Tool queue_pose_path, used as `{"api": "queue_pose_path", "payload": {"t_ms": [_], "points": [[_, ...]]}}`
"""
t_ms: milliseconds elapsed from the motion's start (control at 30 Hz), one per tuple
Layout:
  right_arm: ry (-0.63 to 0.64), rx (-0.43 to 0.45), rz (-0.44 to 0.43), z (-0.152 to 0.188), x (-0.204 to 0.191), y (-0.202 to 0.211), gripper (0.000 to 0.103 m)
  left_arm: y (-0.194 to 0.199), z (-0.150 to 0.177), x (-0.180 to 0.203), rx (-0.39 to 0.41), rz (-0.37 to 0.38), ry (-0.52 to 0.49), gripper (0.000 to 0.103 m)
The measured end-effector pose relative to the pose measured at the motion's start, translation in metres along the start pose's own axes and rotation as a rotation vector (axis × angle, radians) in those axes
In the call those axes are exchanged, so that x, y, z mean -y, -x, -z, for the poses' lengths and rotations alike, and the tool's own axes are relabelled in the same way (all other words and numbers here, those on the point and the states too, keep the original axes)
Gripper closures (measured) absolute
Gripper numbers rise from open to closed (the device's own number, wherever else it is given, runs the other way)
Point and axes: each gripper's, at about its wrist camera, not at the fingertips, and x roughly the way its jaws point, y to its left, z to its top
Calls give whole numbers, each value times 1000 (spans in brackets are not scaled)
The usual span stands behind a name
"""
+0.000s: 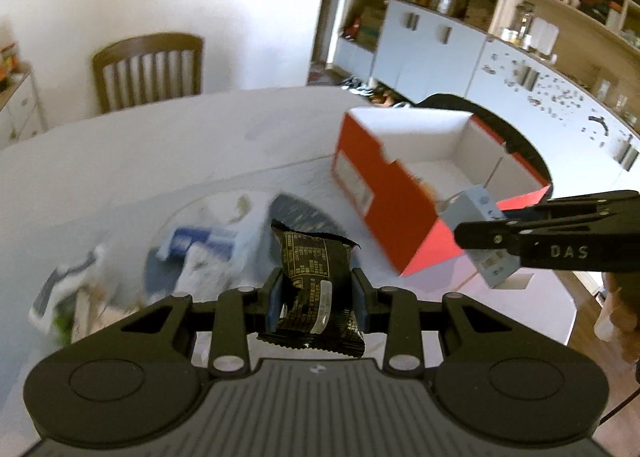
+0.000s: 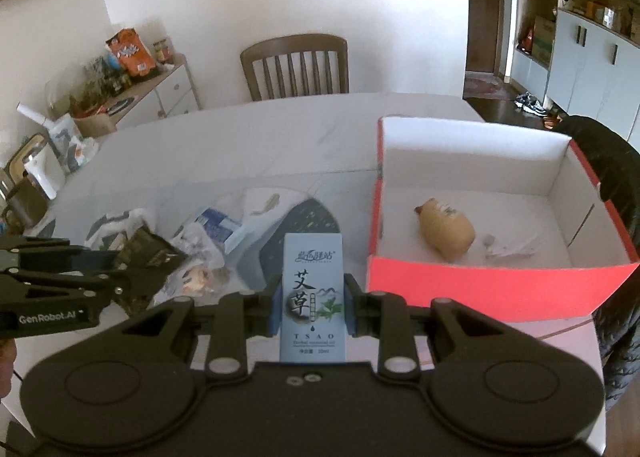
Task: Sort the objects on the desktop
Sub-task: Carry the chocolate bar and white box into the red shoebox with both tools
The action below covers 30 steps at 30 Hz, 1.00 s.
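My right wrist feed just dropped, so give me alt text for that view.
The right gripper is shut on a pale blue carton, held upright above a white table. To its right sits an open red box with a tan pig figure inside. At left, the left gripper holds a dark packet over a pile of bags.

The box [image 2: 472, 289] was red outside and white inside, holding a tan figurine [image 2: 446, 233]. The packet [image 1: 316, 289] was black with gold print; the carton [image 2: 313, 297] pale blue with dark characters. The table [image 2: 240, 145] was white.
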Motion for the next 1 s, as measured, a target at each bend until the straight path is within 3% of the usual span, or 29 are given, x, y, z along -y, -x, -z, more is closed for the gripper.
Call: {"api": "queue_pose_path", "payload": {"t_ms": [667, 1000], "points": [[-82, 30, 31, -34, 96, 12, 75, -54, -66, 83, 1, 83, -121, 70], [-102, 10, 45, -49, 136, -7, 74, -85, -88, 112, -39, 108, -192, 70]]}}
